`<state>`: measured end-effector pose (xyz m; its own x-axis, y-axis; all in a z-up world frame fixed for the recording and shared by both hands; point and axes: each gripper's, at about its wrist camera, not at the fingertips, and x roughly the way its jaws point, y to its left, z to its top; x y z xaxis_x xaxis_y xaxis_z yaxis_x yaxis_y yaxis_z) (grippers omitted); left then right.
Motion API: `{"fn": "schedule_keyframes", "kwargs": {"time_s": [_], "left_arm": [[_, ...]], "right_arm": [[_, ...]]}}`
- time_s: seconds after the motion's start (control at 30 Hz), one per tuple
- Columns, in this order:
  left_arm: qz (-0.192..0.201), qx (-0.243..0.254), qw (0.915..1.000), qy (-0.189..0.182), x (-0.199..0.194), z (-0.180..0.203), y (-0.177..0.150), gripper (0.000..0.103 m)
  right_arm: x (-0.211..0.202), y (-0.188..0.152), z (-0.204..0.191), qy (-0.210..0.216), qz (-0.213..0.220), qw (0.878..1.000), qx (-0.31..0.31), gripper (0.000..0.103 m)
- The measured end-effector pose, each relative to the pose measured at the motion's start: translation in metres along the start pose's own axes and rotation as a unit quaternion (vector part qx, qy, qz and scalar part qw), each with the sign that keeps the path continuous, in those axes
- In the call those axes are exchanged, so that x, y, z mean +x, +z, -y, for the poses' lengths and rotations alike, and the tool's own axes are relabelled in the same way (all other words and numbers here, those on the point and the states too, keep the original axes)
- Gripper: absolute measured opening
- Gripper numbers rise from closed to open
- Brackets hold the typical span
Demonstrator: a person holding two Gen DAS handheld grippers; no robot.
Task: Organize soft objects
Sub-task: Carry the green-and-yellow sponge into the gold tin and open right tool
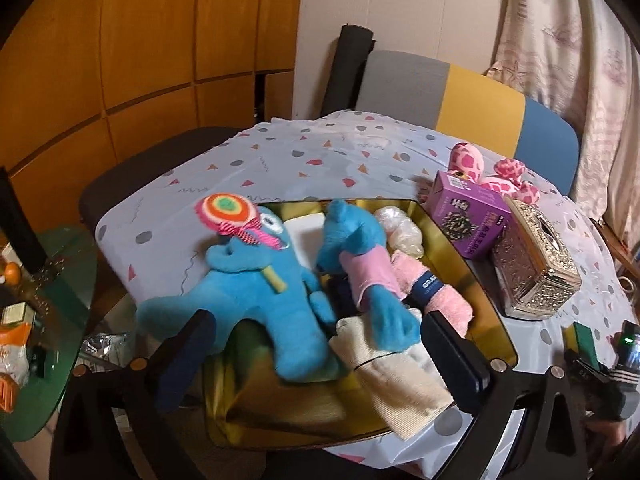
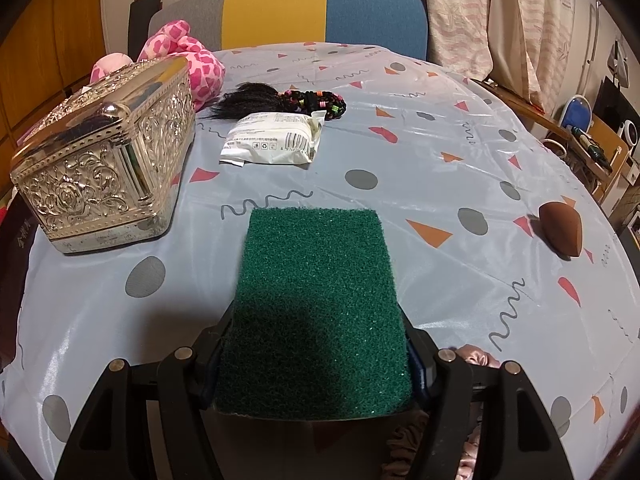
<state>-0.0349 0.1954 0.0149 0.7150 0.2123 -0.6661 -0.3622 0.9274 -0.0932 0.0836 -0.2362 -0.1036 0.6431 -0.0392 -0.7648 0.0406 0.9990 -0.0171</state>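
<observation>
Spread over the round table [image 2: 400,152] is a pale cloth with dots and triangles, and on it the right gripper [image 2: 316,364] is clamped on a green scouring pad [image 2: 320,300] whose near end hides the fingertips, well apart from a brown sponge [image 2: 559,229] near the right edge. Beside a silver box [image 2: 100,168], a pink toy [image 2: 188,56] is half hidden. Over the gold tin [image 1: 452,240], the left gripper [image 1: 320,354] hangs with its jaws apart around a blue doll [image 1: 256,280], touching or not I cannot tell, and towels [image 1: 404,372] underneath are mostly covered.

A lived-in home room: curtains [image 2: 480,12] hang behind a colour-block chair [image 2: 320,12], wooden cabinet doors [image 1: 140,40] left of it, cloth-covered bench [image 2: 400,160] in front.
</observation>
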Motion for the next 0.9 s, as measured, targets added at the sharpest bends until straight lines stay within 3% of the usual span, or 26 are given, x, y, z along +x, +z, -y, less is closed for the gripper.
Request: {"fn": "schedule_keyframes", "kwargs": {"time_s": [0.43, 0.53, 0.7, 0.9], "left_arm": [[-0.008, -0.015, 0.9996, 0.024, 0.0, -0.019, -0.013, 0.103], [-0.01, -0.023, 0.9993, 0.028, 0.002, -0.024, -0.014, 0.103], [-0.008, -0.036, 0.9987, 0.034, 0.003, -0.033, -0.012, 0.103], [0.004, -0.051, 0.9979, 0.039, -0.003, -0.042, -0.007, 0.103]], "right_arm": [[-0.009, 0.007, -0.006, -0.018, -0.025, 1.0, 0.005, 0.069], [-0.03, 0.013, -0.014, -0.005, -0.002, 1.0, -0.003, 0.069], [-0.077, 0.026, -0.052, 0.048, 0.044, 0.997, -0.048, 0.069], [-0.123, 0.039, -0.138, 0.16, 0.073, 0.975, -0.139, 0.069]]}}
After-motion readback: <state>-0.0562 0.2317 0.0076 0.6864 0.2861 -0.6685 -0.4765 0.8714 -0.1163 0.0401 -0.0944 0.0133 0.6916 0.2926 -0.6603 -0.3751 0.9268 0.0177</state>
